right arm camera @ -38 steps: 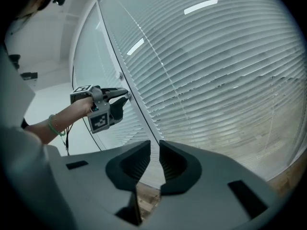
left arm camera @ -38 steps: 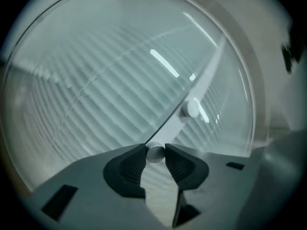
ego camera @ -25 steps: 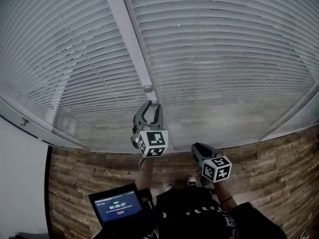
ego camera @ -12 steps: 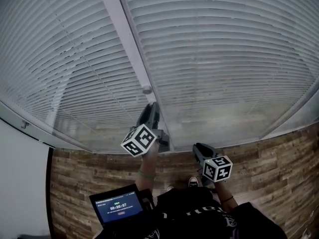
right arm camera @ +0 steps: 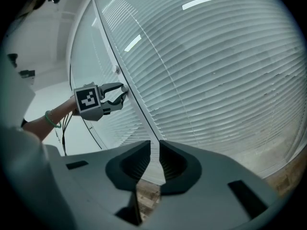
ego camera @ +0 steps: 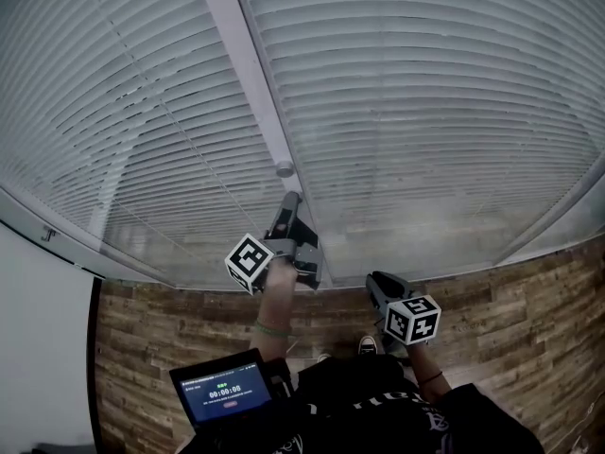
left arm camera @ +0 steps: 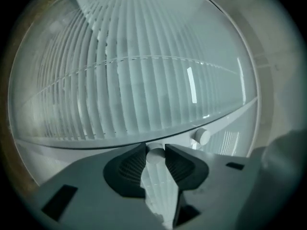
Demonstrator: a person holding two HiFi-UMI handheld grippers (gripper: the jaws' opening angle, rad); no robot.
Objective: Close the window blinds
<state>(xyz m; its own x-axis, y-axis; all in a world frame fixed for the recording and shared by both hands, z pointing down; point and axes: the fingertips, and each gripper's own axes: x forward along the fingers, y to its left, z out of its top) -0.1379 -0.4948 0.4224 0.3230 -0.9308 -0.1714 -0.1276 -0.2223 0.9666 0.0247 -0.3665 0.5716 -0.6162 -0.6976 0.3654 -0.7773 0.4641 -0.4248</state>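
Observation:
White slatted blinds hang in two panels, left [ego camera: 113,112] and right [ego camera: 425,93], with a white mullion [ego camera: 246,74] between them. My left gripper [ego camera: 292,199] reaches up to the mullion's foot, rolled onto its side with the marker cube at the left. In the left gripper view its jaws [left arm camera: 155,152] press on both sides of a short white rod [left arm camera: 155,155]. A round white knob [ego camera: 285,169] sits just beyond it. From the right gripper view, the left gripper [right arm camera: 122,91] is at the mullion. My right gripper [ego camera: 374,281] hangs low, jaws [right arm camera: 155,147] close together with nothing between them.
A sill [ego camera: 189,277] runs under the blinds, above a wood plank floor [ego camera: 529,291]. A white wall [ego camera: 38,348] is at the left. A small lit screen [ego camera: 222,389] sits in front of the person's body, and shoes [ego camera: 364,345] show below.
The left gripper has rolled about its own axis on the rod, so its marker cube swung from facing the camera to the left. The right gripper has stayed still.

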